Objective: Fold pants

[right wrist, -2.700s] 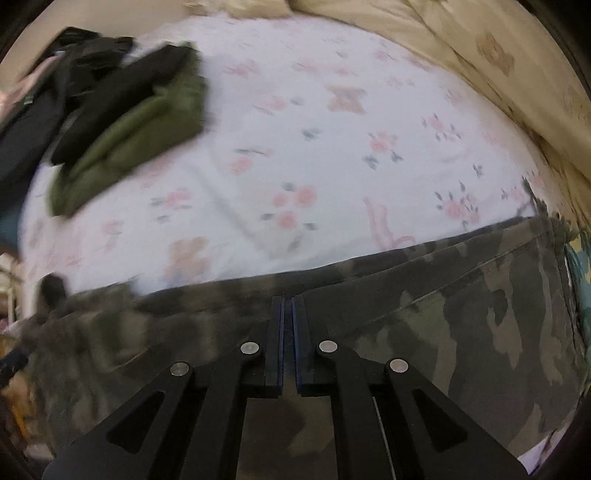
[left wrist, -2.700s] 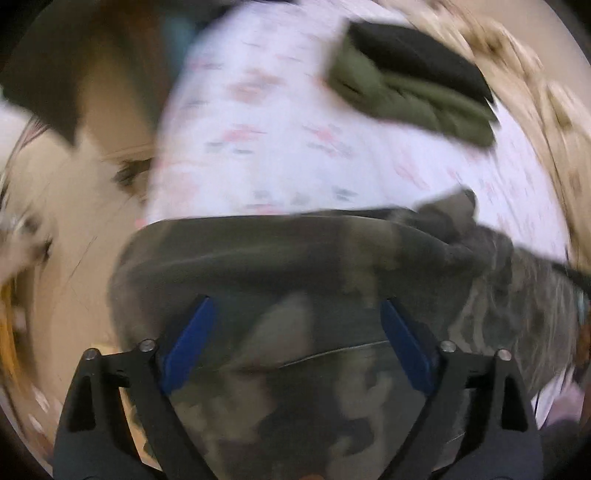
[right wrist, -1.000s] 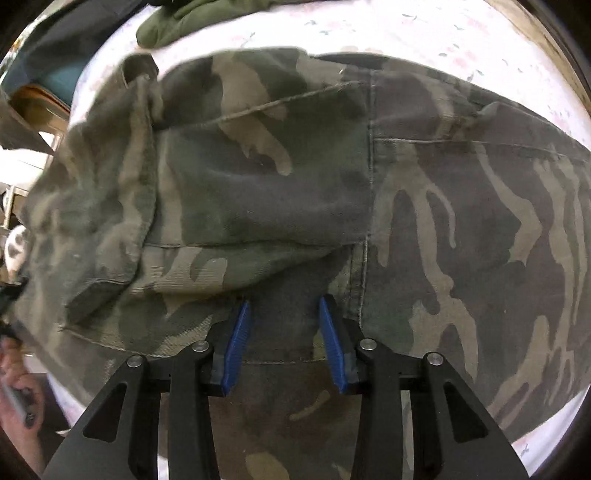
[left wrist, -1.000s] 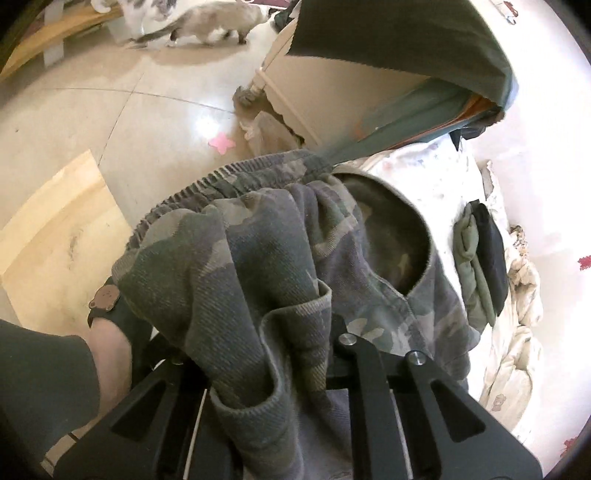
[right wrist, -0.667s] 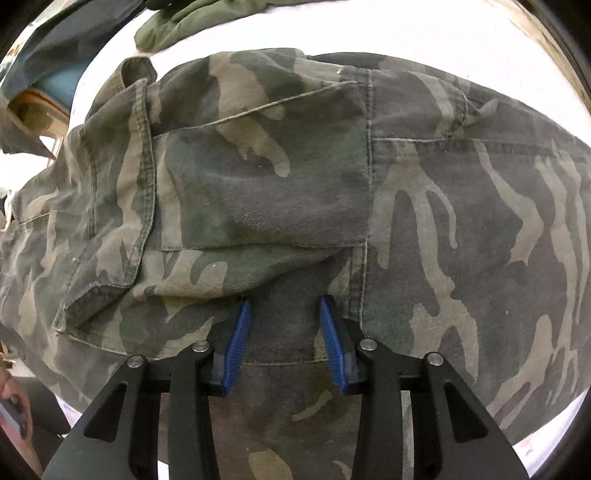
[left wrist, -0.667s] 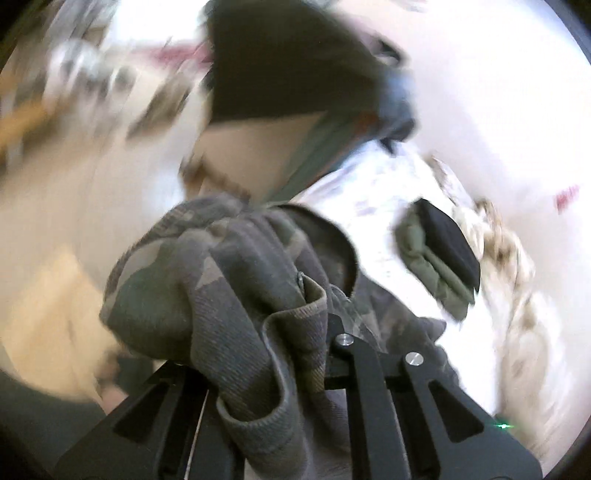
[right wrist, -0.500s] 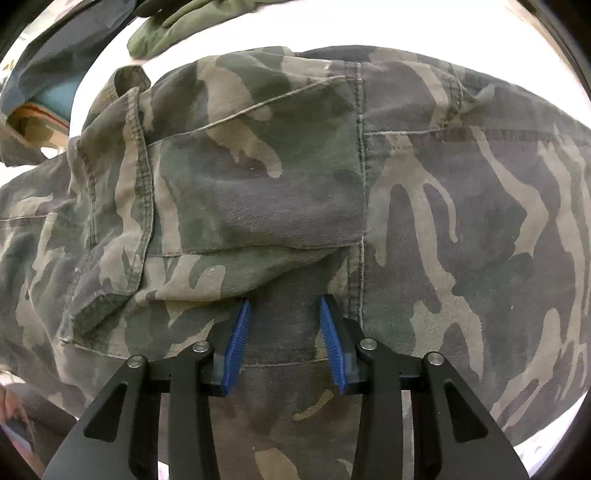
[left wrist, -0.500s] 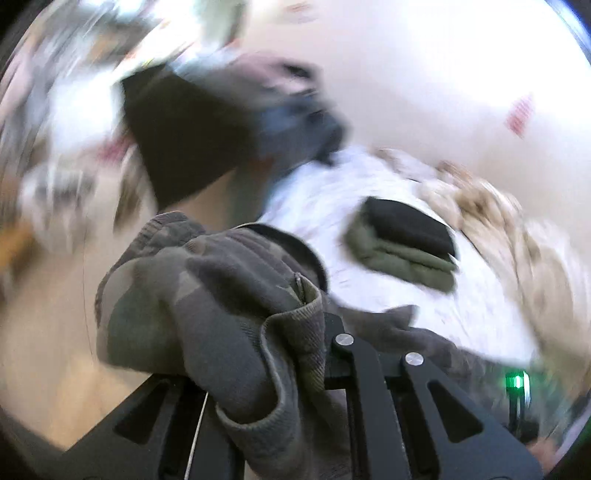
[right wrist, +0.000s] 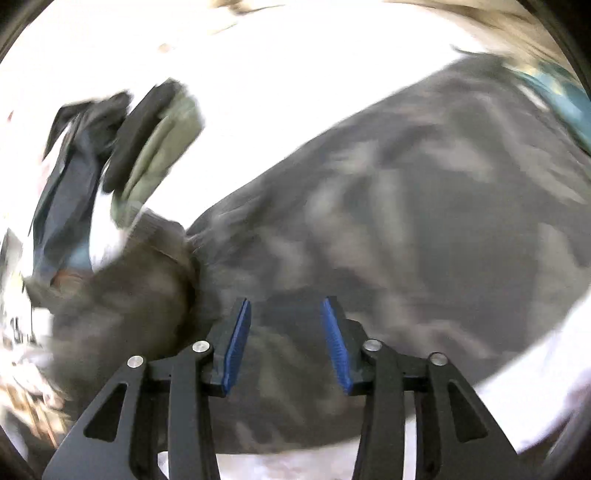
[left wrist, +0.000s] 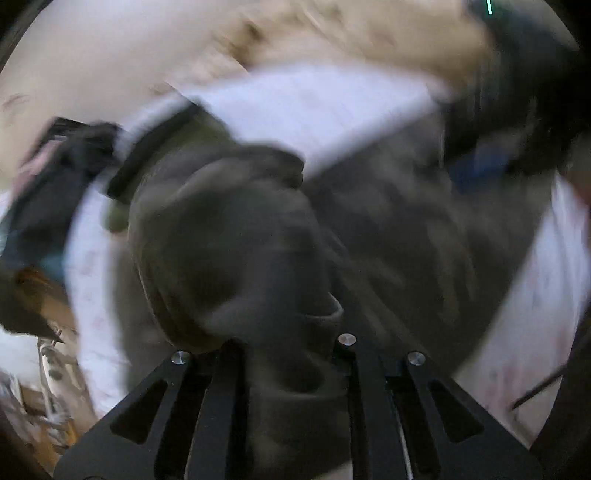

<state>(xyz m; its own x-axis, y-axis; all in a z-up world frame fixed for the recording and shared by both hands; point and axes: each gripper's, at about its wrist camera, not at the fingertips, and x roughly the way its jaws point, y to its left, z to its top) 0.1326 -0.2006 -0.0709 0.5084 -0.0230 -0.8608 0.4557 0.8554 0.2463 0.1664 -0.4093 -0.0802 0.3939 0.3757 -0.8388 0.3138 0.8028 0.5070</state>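
Camouflage pants point(right wrist: 406, 229) spread on the bed point(right wrist: 295, 74), bunched hem pinched by left gripper point(left wrist: 291, 354), its fingers just easing apart; right gripper point(right wrist: 288, 343) fingers point(right wrist: 236, 343) spread, just widened, over the pants.

No legible text, labels, brands or numbers in either wrist view. Both frames motion-blurred; camouflage pants point(right wrist: 424, 221), floral bedsheet point(right wrist: 295, 92) and folded clothes point(right wrist: 147, 147) carry no readable marks.

Bedroom in a home: bed point(right wrist: 295, 92) under a white sheet with faint pink print, cream quilt point(left wrist: 332, 33) bunched along the far edge, folded clothes point(right wrist: 155, 140) stacked on the sheet, more garments point(right wrist: 66, 177) heaped beside them.
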